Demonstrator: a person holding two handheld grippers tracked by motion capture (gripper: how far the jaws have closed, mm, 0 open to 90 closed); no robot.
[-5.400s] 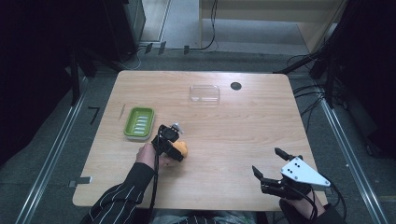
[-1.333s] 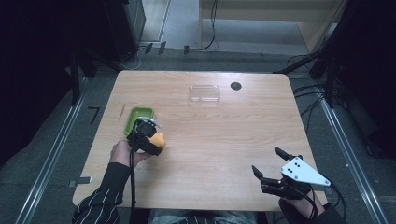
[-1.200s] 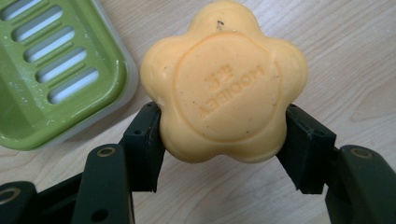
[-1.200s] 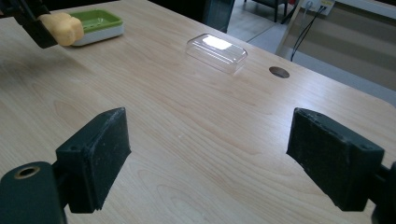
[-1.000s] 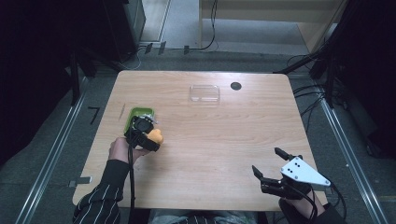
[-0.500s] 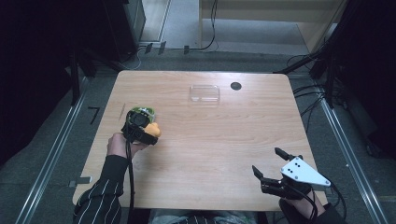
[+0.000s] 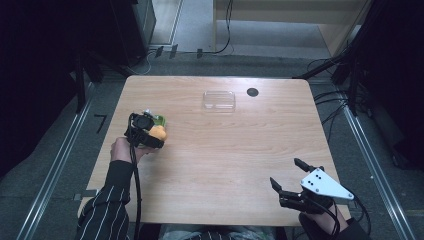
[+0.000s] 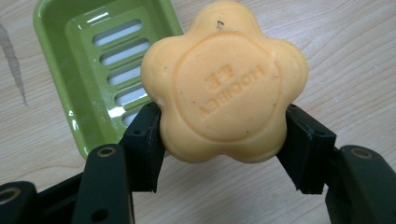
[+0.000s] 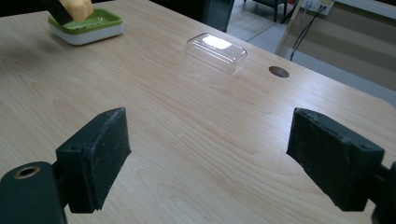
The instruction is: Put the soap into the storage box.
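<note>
soap is sitting pinched in the left gripper (image 7: 159, 134) over the wooden table (image 7: 240, 150) in the high view, while the right gripper (image 7: 295, 181) is resting spread at the near edge. left gripper view: the orange flower-shaped soap bar (image 8: 223, 83) is hanging clamped just beside the green slotted soap dish (image 8: 100, 65). right gripper view: the jaws are standing wide, facing a clear plastic lid (image 9: 216, 51).

You can see upside-down embossed lettering on the orange soap (image 8: 224, 88), but it's too faint to read reliably.
</note>
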